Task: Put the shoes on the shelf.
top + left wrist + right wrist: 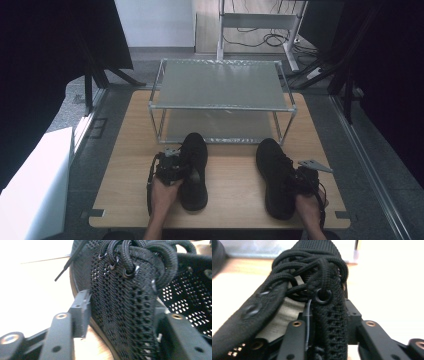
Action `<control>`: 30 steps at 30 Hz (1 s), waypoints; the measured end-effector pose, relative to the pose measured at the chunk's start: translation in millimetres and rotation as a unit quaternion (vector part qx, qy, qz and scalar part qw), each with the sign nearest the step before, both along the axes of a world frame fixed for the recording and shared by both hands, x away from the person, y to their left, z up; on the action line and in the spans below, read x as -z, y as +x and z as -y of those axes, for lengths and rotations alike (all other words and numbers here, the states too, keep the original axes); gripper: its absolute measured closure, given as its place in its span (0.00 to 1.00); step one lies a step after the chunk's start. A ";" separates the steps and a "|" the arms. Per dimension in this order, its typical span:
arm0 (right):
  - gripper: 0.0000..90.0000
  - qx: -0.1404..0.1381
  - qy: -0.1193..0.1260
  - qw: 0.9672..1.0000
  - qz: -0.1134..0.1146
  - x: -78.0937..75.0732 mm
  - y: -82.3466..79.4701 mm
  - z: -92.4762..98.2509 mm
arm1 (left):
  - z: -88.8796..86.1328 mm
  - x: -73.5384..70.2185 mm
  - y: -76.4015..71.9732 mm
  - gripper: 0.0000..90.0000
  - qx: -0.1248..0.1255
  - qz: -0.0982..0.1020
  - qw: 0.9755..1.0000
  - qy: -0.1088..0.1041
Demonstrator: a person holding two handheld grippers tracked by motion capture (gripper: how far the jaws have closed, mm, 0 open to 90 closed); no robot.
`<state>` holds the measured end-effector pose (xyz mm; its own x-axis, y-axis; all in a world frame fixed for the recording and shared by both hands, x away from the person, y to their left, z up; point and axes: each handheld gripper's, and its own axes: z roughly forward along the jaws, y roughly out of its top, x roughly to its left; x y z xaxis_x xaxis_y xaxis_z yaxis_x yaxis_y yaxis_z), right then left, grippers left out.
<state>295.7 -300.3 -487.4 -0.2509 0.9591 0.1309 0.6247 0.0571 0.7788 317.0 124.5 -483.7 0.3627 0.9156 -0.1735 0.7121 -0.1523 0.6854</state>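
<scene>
Two black knit-mesh shoes are seen on a pale wooden table [230, 185], both just in front of a two-tier metal rack [222, 95] taken as landmark. The rack is built of thin silver tube with flat grey shelf plates and stands at the far middle of the table.

The left shoe [194, 170] lies in front of the rack's left half, toe almost touching the lower shelf edge, heel toward the person. The right shoe [276, 177] lies in front of the rack's right front leg, toe near it, heel toward the table's near edge. The two shoes are well apart.

The left claw [184, 167] is set against the left shoe's side. In the left gripper view the upper's side wall [120, 312], an open perforated weave, is clamped between the jaws, one square pad pressed to its outer face, the other jaw inside the opening. Thick round braided laces [140, 255] run through small metal eyelets above.

The right claw [295, 181] is set on the right shoe's side by the collar. In the right gripper view a narrow strip of the eyelet band [329, 315] is pinched between the jaws, narrow gap, a ringed eyelet just above. A pale woven lining [284, 315] shows inside the opening, and a ribbed flat tongue top rises beyond.

Both hands come in from the near edge of the table.
</scene>
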 end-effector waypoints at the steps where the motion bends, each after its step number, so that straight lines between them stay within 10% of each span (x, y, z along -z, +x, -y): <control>1: 0.79 -0.004 0.002 1.000 -0.002 -0.2 0.6 0.6 | -2.7 -1.7 -0.5 0.66 0.004 0.000 1.000 -0.001; 8: 0.82 -0.010 0.029 0.999 -0.013 -1.9 1.5 3.1 | -16.4 -5.9 -0.4 0.87 -0.003 -0.004 1.000 -0.005; 16: 0.82 -0.025 0.100 0.994 -0.033 -0.8 4.4 8.6 | -44.4 0.4 3.2 0.92 -0.014 -0.019 0.995 -0.094; 19: 0.82 -0.054 0.170 0.982 -0.060 0.6 9.3 9.7 | -48.7 2.8 3.1 0.92 -0.013 -0.023 0.992 -0.125; 24: 0.82 -0.066 0.192 0.977 -0.063 -2.0 11.7 3.8 | -45.6 1.7 -0.1 0.92 -0.005 -0.018 0.989 -0.146; 30: 0.82 -0.072 0.259 0.961 -0.067 -6.8 17.4 0.1 | -38.9 -9.5 -3.4 0.92 -0.001 -0.005 0.984 -0.179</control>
